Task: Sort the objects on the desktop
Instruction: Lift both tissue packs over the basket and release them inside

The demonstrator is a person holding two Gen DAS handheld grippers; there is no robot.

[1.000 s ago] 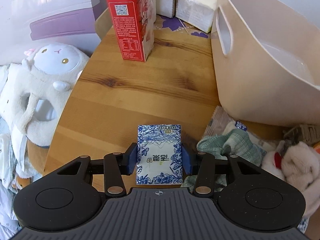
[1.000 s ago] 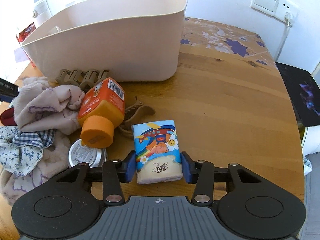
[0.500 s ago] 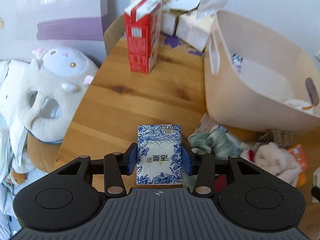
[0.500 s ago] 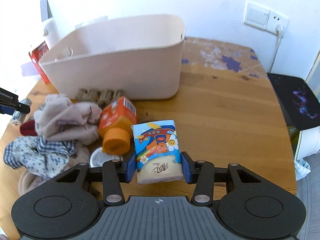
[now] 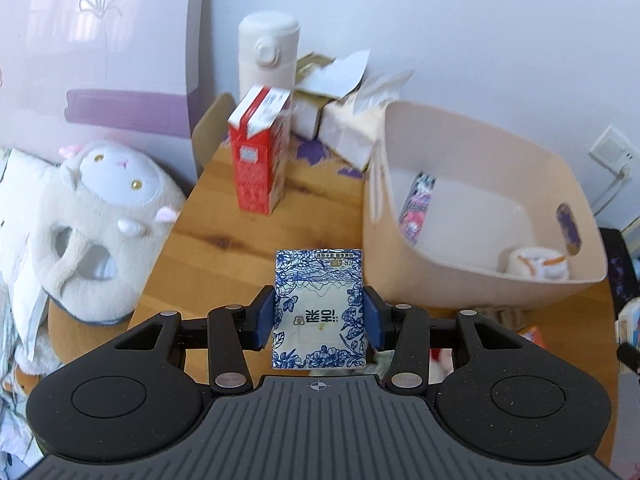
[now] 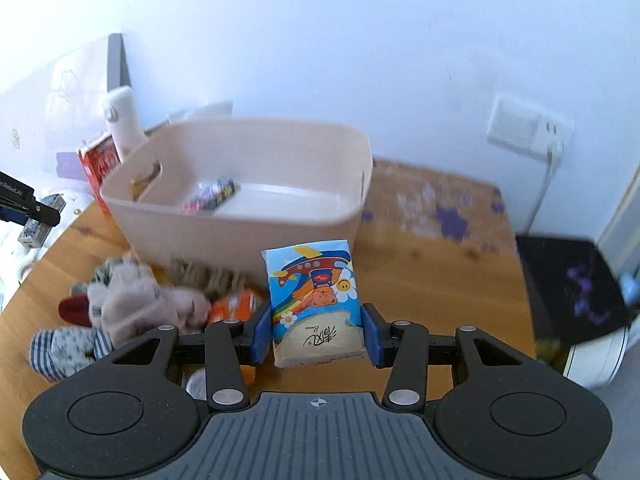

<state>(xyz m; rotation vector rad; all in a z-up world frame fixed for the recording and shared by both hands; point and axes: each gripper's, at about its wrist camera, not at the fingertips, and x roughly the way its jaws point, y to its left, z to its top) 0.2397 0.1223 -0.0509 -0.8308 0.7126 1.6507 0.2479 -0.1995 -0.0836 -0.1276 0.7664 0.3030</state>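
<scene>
Both grippers have risen off the counter (image 5: pixel 224 216) with their loads. The left gripper (image 5: pixel 319 320) is clamped on the blue-and-white tissue pack (image 5: pixel 319 308), its blue pads pressed to the pack's two long sides; a second ago the pack sat low over the wood, and now the cream bin (image 5: pixel 480 280) ahead and to the right shows its open inside, with a patterned packet (image 5: pixel 418 204) and a small white thing already in it. The right gripper (image 6: pixel 316 334) likewise holds the cartoon tissue pack (image 6: pixel 314 300) squarely between its pads, and the bin, which earlier showed only its outer wall, now lies ahead and below with its rim (image 6: pixel 240 220) in clear view.

I judge both picks done and the carry begun: each pack is high enough to clear the rim. The heap of cloth (image 6: pixel 120 304) and the orange bottle (image 6: pixel 236 306), below and left of the right gripper, are yet to be sorted.
</scene>
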